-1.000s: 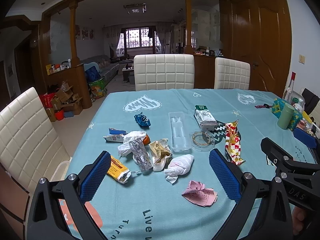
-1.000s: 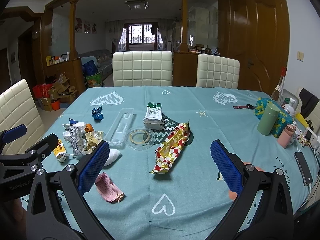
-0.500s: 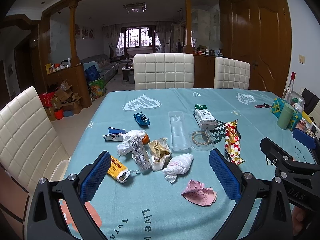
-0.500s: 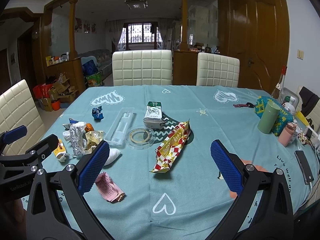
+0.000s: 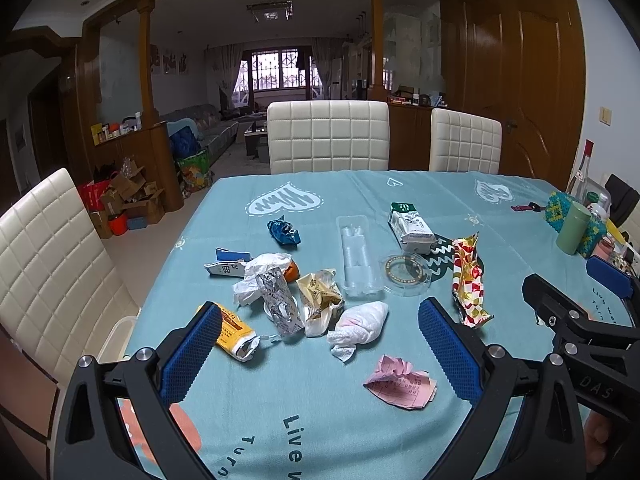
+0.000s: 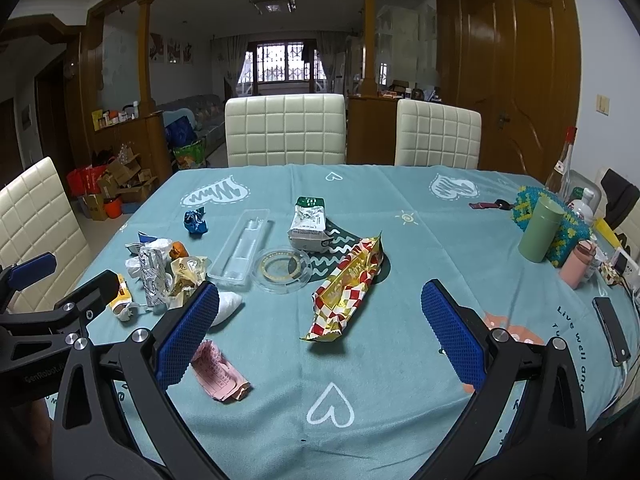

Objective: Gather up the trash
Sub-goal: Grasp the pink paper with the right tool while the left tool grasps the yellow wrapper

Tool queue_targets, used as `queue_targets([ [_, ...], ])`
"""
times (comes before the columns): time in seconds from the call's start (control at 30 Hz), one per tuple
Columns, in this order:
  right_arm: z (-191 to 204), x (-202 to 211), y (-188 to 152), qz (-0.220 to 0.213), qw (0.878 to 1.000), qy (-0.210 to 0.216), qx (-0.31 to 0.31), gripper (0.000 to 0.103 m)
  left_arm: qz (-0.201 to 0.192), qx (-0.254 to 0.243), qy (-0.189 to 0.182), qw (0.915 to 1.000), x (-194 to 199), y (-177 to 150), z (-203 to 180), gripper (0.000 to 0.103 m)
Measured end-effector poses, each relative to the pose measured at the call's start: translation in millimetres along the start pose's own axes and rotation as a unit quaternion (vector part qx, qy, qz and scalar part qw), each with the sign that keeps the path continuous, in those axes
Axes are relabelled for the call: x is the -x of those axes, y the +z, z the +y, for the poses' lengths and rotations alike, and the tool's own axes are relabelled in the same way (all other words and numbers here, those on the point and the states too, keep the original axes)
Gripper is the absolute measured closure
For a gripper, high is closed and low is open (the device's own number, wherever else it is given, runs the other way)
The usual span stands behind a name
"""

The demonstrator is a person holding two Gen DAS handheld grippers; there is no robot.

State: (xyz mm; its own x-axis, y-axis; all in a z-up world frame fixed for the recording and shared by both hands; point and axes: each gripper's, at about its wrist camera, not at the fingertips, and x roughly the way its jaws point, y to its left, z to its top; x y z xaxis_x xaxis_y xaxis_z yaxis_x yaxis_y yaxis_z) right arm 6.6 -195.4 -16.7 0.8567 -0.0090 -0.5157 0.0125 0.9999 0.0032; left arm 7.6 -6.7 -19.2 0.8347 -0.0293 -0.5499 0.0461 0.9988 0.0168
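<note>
Both tongs, left tongs and right tongs, gape wide, empty; start with the crumpled pink paper receipt, pinching its raised folds.

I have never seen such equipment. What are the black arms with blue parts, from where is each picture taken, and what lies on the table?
They are two hand-held grippers; a person holds one in each hand. A camera on each looks forward between its blue fingers. One picture comes from the left gripper, the other from the right gripper. Both are open and hold nothing. On the blue tablecloth lies trash: a red-and-gold wrapper, crumpled pink paper, a white tissue and a clear tray.
</note>
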Motion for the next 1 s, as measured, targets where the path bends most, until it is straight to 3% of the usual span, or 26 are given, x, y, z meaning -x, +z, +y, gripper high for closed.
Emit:
queue_targets([
  [0.43, -6, -15, -2, 0.032, 0.999, 0.008, -0.015, 0.003, 0.027, 0.008, 0.003, 0.9996, -13, -4, 4, 0.007],
  [0.57, 0, -27, -12, 0.05, 0.998, 0.03, -0.006, 0.003, 0.028, 0.002, 0.027, 0.9992, -18, -9, 13, 0.007],
  [0.73, 26, -62, -34, 0.111, 0.991, 0.072, 0.031, 0.004, 0.055, 0.002, 0.068, 0.9961, -41, -26, 44, 0.007],
  [0.9, 62, -95, -57, 0.167, 0.977, 0.107, 0.077, 0.027, 0.088, 0.009, 0.092, 0.9918, -66, -41, 75, 0.007],
  [1.0, 79, -110, -64, 0.191, 0.968, 0.131, 0.093, 0.05, 0.107, 0.013, 0.094, 0.9897, -80, -42, 85, 0.007],
])
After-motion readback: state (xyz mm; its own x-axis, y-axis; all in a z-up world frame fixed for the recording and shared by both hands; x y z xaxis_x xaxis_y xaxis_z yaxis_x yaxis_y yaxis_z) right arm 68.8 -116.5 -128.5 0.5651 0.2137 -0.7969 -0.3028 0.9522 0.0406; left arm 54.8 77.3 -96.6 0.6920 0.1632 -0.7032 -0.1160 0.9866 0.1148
